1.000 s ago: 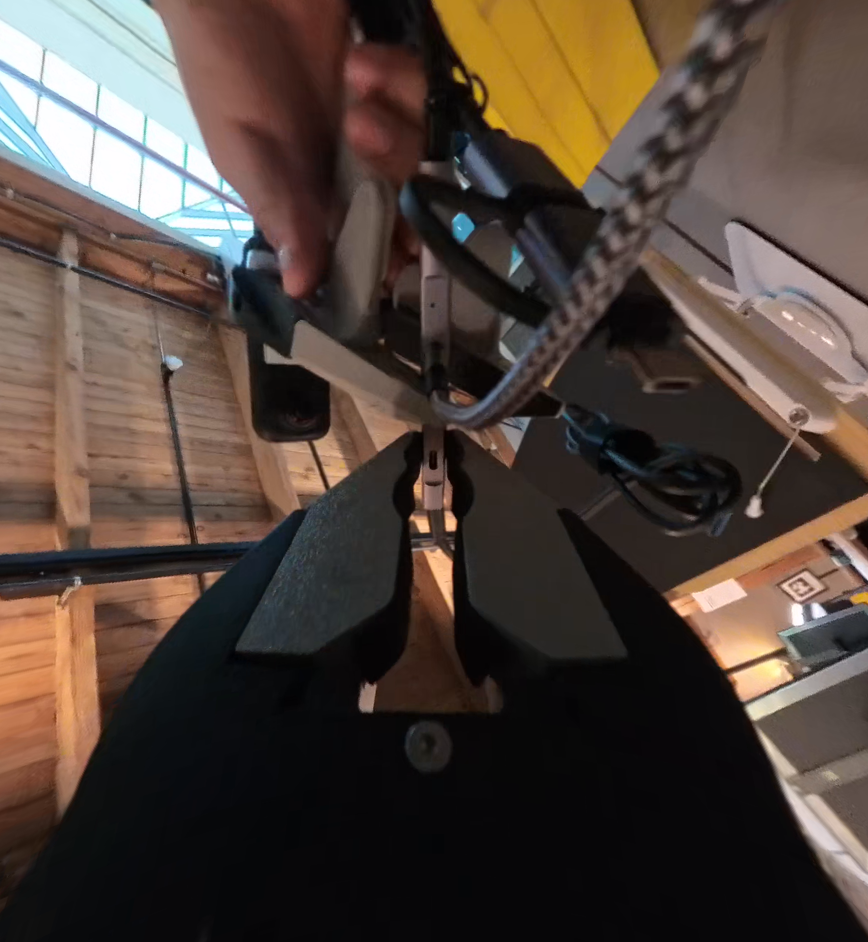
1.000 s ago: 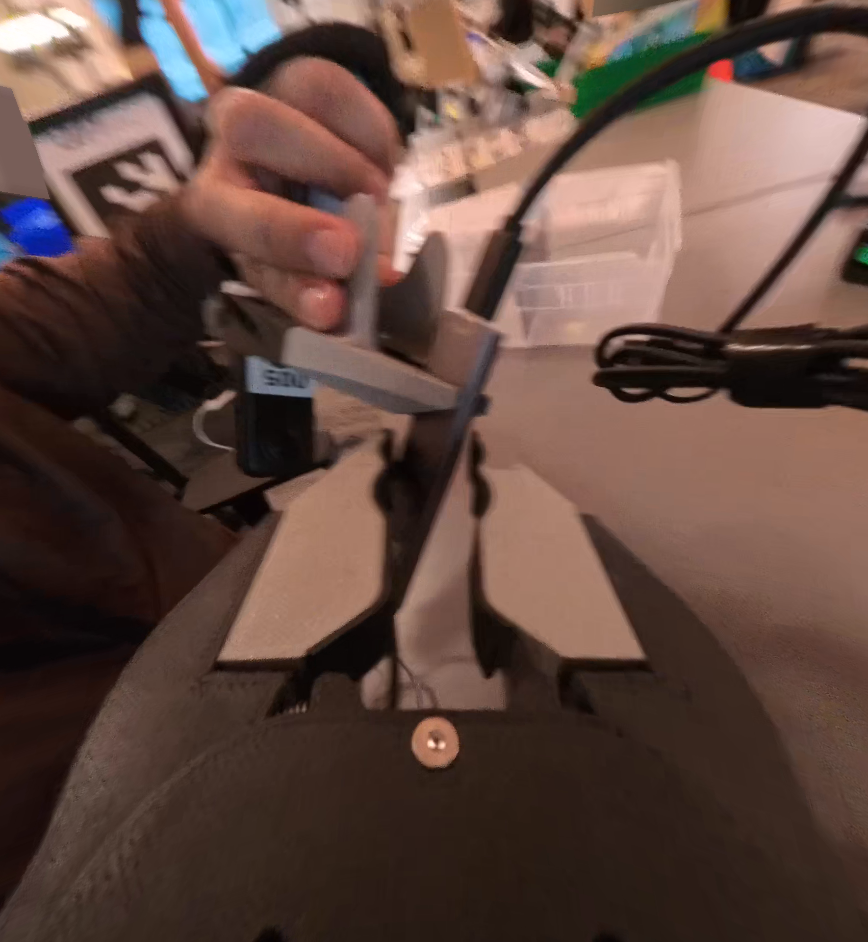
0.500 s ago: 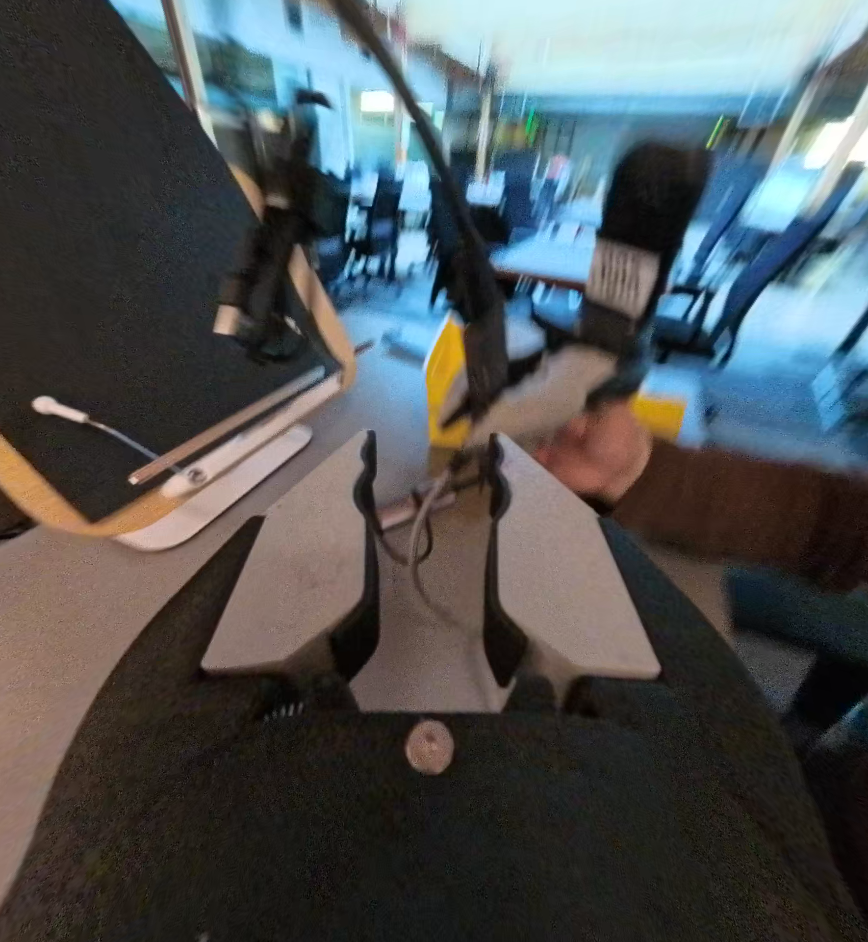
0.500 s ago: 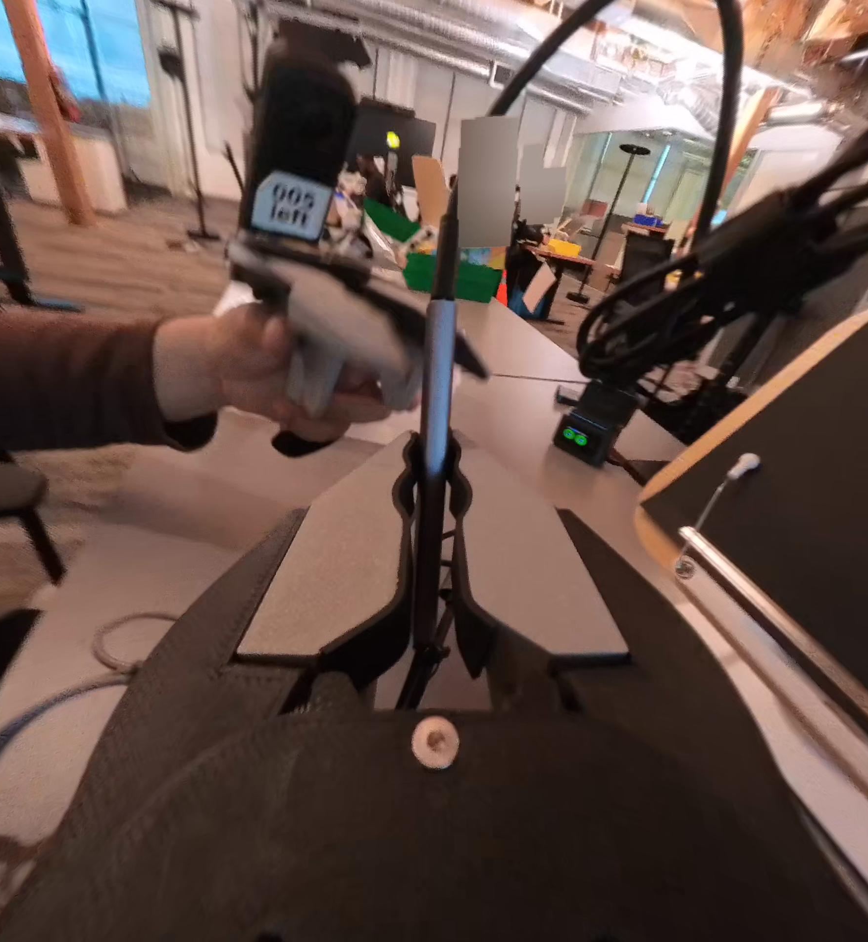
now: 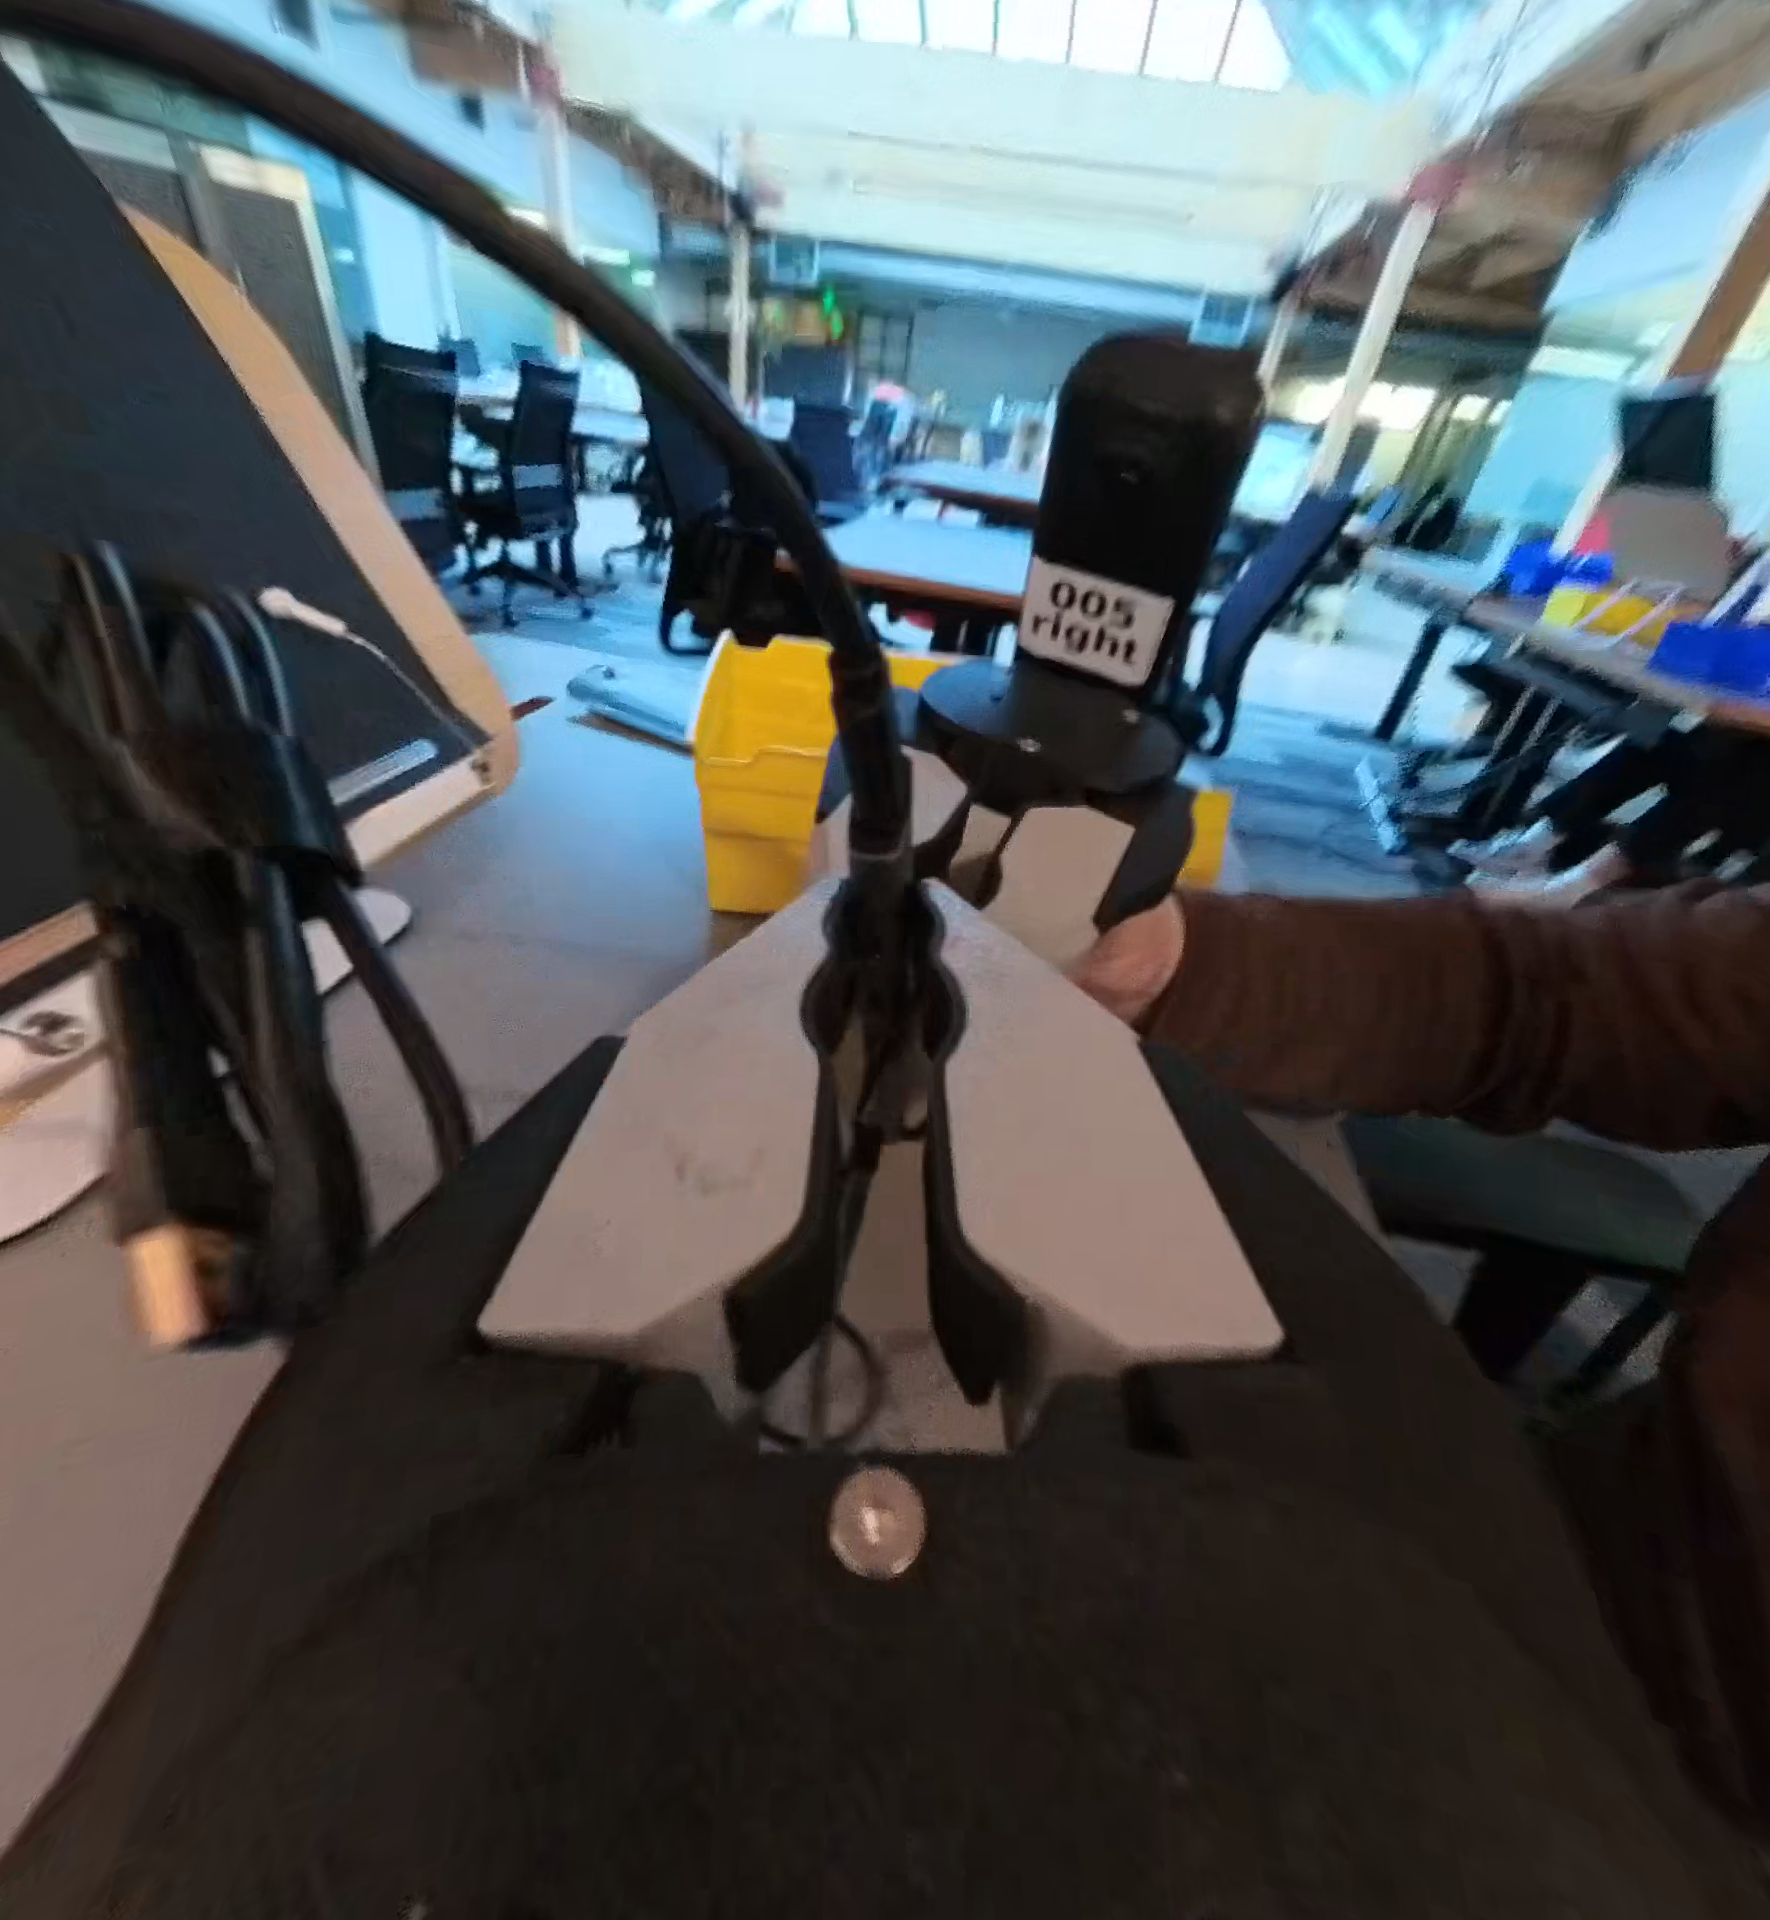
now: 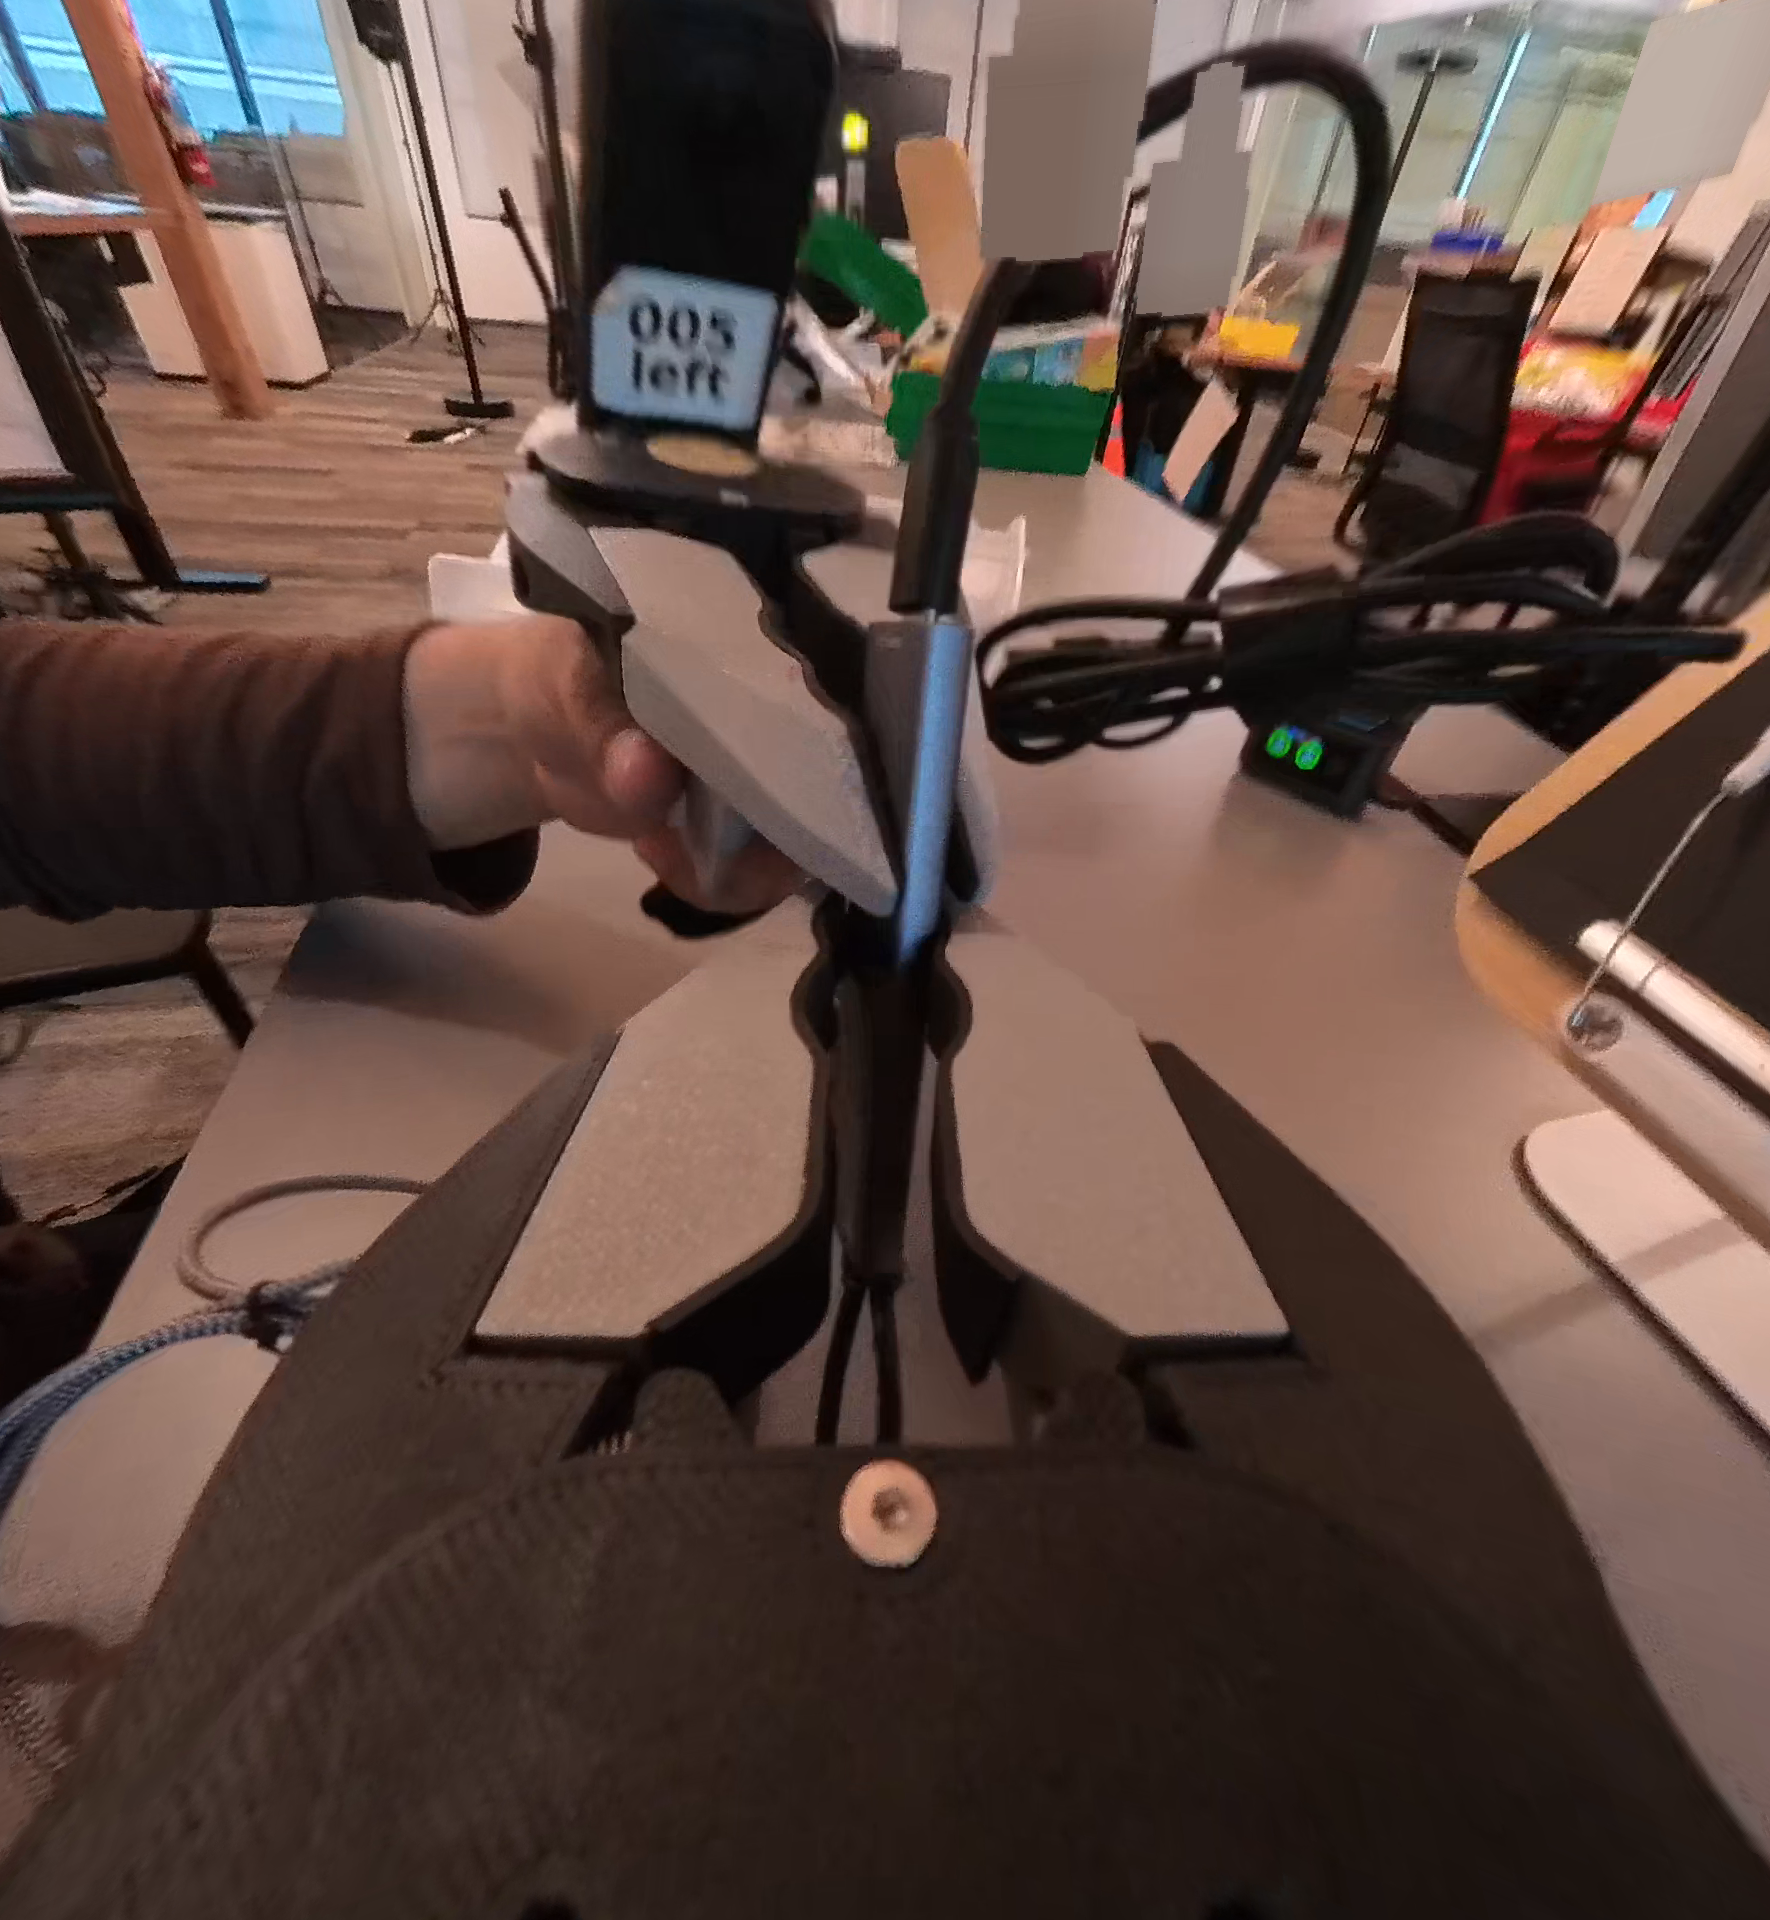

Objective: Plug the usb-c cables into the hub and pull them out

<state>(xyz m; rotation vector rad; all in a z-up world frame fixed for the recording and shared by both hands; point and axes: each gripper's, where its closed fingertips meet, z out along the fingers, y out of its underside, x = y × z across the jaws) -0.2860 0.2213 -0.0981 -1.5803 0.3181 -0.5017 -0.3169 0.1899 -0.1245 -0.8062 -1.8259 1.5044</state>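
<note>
My right gripper (image 6: 881, 945) is shut on the slim grey hub (image 6: 928, 748), which stands upright and edge-on above its fingertips. A black cable's plug (image 6: 948, 488) sits in the hub's top end. My left gripper (image 5: 881, 925) is shut on that black plug (image 5: 873, 790) where it meets the hub; the hub itself is hidden there. The cable (image 5: 652, 343) arcs up and over to a tied black bundle (image 5: 226, 935) that hangs at the left. In the right wrist view the left gripper (image 6: 933, 883) faces mine, fingers flanking the hub. The right gripper (image 5: 1057, 862) shows just behind my left fingertips.
A braided grey cable (image 6: 237, 1236) lies on the grey table (image 6: 1224, 935) at the near left. A tilted black board with a wooden rim (image 6: 1587, 748) stands on a white base (image 6: 1691, 1247). A small box with green lights (image 6: 1307, 753) and a yellow bin (image 5: 767, 758) stand farther back. The gap from one gripper's tips to the other's is roughly 4 centimeters.
My left gripper was open half a second ago and is now shut at the plug. Both grippers have swung level and closer together. The right stays shut on the hub.
</note>
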